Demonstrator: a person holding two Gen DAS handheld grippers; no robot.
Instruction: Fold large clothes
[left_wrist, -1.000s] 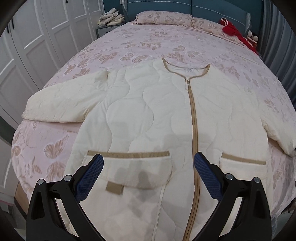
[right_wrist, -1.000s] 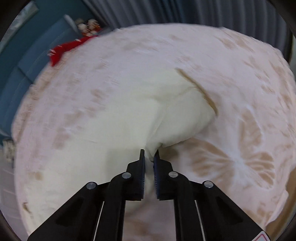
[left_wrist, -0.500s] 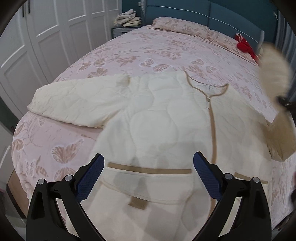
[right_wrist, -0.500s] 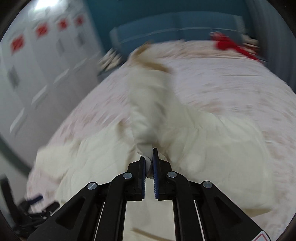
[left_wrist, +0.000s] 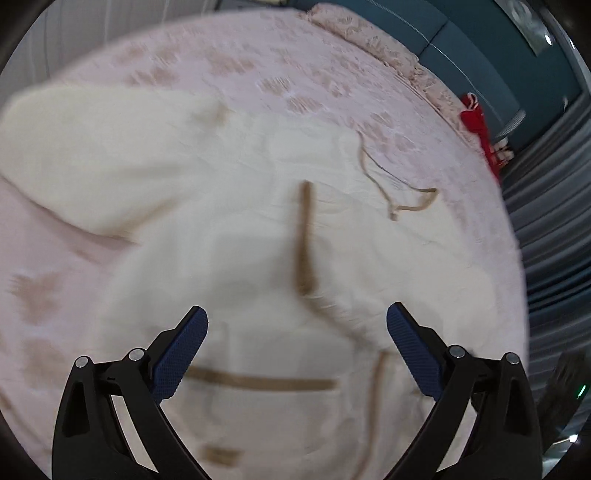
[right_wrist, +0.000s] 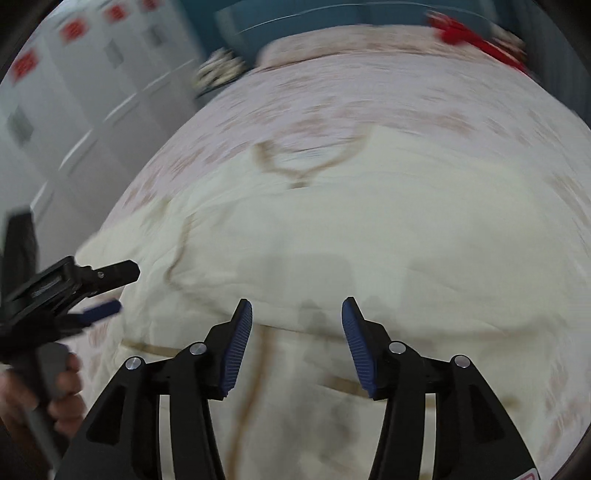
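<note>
Right hand-held gripper (right_wrist: 297, 332): jaws apart at a middling width, having just been opening; nothing lies between the blue pads, which hang above the folded cloth.
Left hand-held gripper (left_wrist: 297, 347): jaws spread wide and empty, poised over the lower front of the garment; in the right wrist view it enters from the left edge (right_wrist: 92, 291), carried by a hand (right_wrist: 55, 391) on its grey grip.
Jacket (left_wrist: 229, 236): a cream quilted jacket with tan trim, spread front-up on the bed.
Right-side sleeve (right_wrist: 369, 240): folded in across the chest, forming a broad cream band in front of the right gripper; its tan cuff (left_wrist: 304, 240) appears to lie near the middle of the front, though blur softens the outline.
Left-side sleeve (left_wrist: 92, 155): stretched out flat to the side, away from the body of the jacket.
Neckline (left_wrist: 399, 192): tan-edged and open, on the side of the jacket nearer the headboard.
Pocket (left_wrist: 258, 384): tan top band, just beyond the left gripper's pads.
Bed (left_wrist: 258, 66): covered in a pink spread with a butterfly print; it bears the whole garment.
Pillow (left_wrist: 369, 44): same print, at the head end.
Red item (left_wrist: 476, 122): beside the pillow, well apart from the jacket.
Wardrobe (right_wrist: 85, 92): white doors, past the bed's edge.
</note>
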